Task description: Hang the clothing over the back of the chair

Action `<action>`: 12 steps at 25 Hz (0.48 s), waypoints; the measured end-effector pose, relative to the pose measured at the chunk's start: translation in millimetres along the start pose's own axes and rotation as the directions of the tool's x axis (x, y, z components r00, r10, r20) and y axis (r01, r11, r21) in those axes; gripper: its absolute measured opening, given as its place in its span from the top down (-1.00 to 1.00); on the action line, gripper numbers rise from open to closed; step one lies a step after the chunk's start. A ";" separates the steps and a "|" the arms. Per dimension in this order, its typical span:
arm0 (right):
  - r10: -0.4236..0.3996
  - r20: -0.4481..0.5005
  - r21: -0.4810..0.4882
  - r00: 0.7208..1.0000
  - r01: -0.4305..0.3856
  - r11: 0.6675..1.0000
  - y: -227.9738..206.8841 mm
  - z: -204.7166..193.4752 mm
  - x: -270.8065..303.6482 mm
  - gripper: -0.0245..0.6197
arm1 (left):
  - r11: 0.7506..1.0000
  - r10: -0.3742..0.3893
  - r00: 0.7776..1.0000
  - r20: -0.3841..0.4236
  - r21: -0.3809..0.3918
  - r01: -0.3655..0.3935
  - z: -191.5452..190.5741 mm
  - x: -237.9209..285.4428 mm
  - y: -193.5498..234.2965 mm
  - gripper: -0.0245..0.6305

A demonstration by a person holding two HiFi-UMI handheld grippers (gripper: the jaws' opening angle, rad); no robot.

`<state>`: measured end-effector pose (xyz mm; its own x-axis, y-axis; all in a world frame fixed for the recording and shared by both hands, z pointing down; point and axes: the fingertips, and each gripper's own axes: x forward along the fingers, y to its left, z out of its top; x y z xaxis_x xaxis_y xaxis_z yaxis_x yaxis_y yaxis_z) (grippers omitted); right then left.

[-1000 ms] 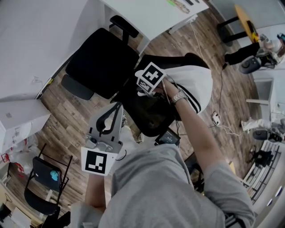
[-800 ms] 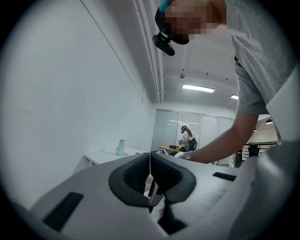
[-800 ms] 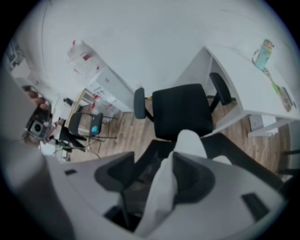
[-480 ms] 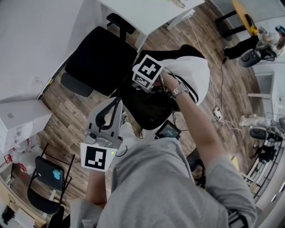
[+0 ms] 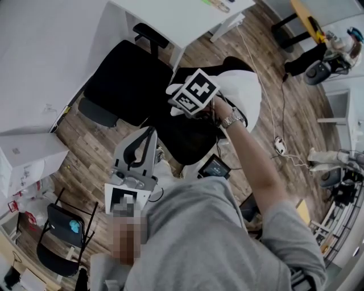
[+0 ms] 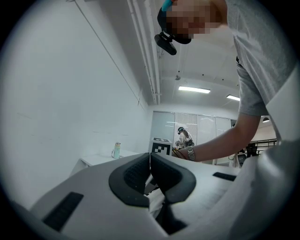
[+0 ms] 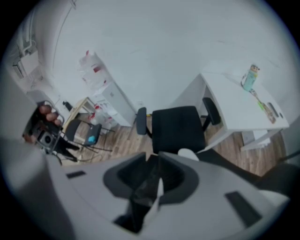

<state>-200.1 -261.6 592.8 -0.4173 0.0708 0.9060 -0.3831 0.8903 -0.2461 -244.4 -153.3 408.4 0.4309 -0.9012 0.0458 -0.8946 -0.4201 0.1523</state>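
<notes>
Wood floor point(image 5: 74, 128) lies open between the white desk point(image 5: 57, 51) and the black chair point(image 5: 187, 142), whose back carries the white-and-black clothing point(image 5: 245, 94). The right gripper point(image 7: 157, 180), jaws just narrowed, pinches a fold of it. The left gripper point(image 6: 150, 164), jaws together, sits beside the chair's near edge.

An office-like lab: white desk point(image 5: 187, 17) at twelve o'clock, black office chair point(image 5: 128, 79) beside it, equipment racks point(image 5: 341, 199) at four o'clock.

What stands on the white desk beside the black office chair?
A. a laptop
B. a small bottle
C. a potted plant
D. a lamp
B: in the right gripper view a small bottle stands upright on the white desk, next to the black office chair.
</notes>
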 end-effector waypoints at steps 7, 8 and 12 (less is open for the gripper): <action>-0.042 0.188 -0.002 0.981 0.043 0.999 2.9 11.5 -40.1 0.80 | 1.000 -0.010 1.000 0.008 0.010 0.010 3.4 -0.6 -9.7 0.81; -0.043 0.220 0.002 0.975 0.044 0.999 4.7 12.3 -48.0 0.81 | 1.000 -0.015 1.000 0.007 0.010 0.015 3.6 0.0 -11.8 0.81; -0.053 0.332 0.030 0.942 0.046 0.998 7.9 10.8 -79.9 0.81 | 0.999 -0.045 0.999 0.000 0.020 0.045 6.3 7.7 -22.7 0.81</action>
<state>-178.7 -265.1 514.7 -0.6465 -0.1303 0.7517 -0.4266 0.8786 -0.2146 -221.5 -151.3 399.1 0.4706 -0.8815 0.0384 -0.8766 -0.4621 0.1341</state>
